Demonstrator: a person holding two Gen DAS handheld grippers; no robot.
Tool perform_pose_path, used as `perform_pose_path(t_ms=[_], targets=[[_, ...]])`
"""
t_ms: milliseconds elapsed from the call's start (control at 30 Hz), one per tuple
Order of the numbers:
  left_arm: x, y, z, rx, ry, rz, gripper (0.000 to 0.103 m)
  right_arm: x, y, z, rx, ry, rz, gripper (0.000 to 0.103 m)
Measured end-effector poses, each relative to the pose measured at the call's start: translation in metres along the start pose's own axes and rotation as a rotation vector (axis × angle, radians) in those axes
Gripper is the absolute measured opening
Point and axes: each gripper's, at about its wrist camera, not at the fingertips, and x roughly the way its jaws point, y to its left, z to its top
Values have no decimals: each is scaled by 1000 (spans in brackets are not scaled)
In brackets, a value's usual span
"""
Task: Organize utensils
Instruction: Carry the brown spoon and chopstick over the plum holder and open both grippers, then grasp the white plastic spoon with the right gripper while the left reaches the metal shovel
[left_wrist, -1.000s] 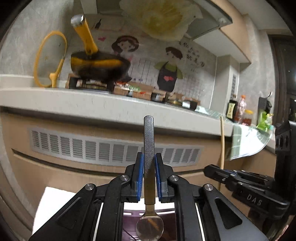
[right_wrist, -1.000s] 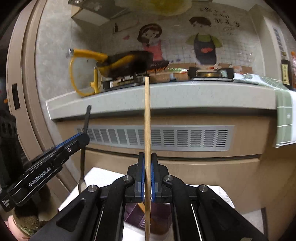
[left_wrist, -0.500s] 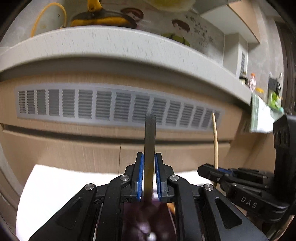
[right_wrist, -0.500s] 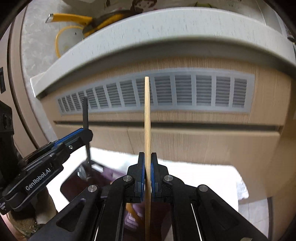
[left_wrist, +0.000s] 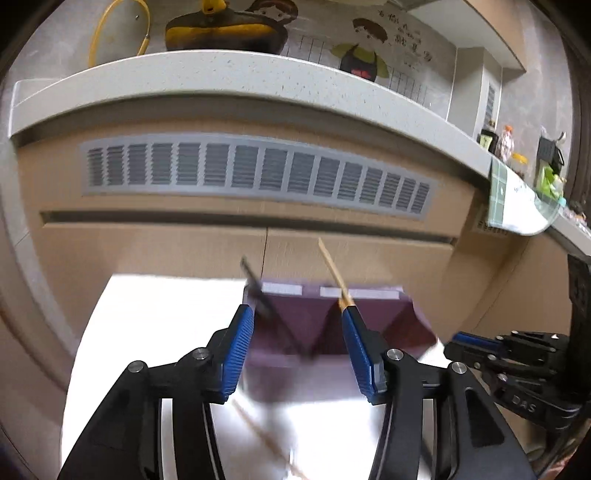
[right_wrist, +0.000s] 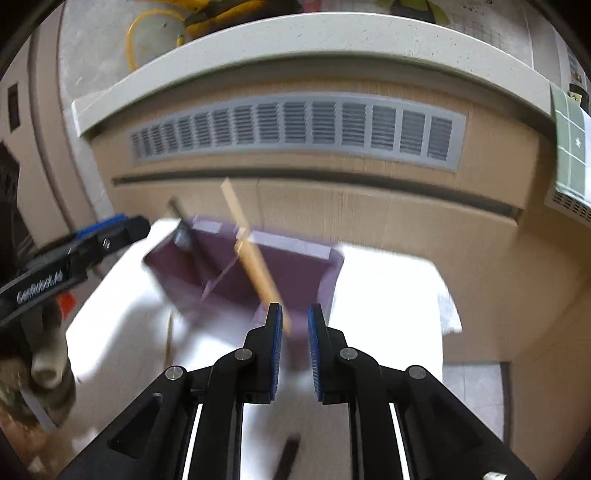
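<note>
Both grippers now stand apart from their utensils, where a second ago each was clamped on one held upright. The left gripper (left_wrist: 297, 334) has just been opening: its blue fingers (left_wrist: 236, 354) stand wide, and the dark-handled spoon (left_wrist: 258, 291) leans loose between them, touching neither pad, its lower end down in the purple box (left_wrist: 406, 321). The right gripper (right_wrist: 294, 330) has also just been opening, though only to a narrow gap, and nothing is pressed between its fingers (right_wrist: 275, 350). The wooden chopstick (right_wrist: 255, 258) it held tilts up and to the left, its lower end passing just beside the left pad into the box; blur hides whether they touch. The box sits on the white surface (left_wrist: 159, 325) before the cabinet vent (left_wrist: 258, 170), which earlier filled the lower view beneath the stove counter. A second thin wooden stick (left_wrist: 266, 439) lies blurred on the white surface in front of the box.
</note>
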Motion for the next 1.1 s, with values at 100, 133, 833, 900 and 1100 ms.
perform_pose_path(t_ms=[100,133,833,900,1100], targets=[[-18,2,-21,0,40,23,52,-15,15,-29,-19,75,39,14],[-23,4,-30,-6,61,31,52,-19,18,-39,-26,93,51,14],[-64,36,-149,-123,331,63,63,-31,54,-132,38,229,130,10],[-58,33,-152,-123,356,49,63,-33,47,-119,56,196,123,10],[-43,19,-152,-110,416,2,63,-37,32,-100,77,146,116,10]])
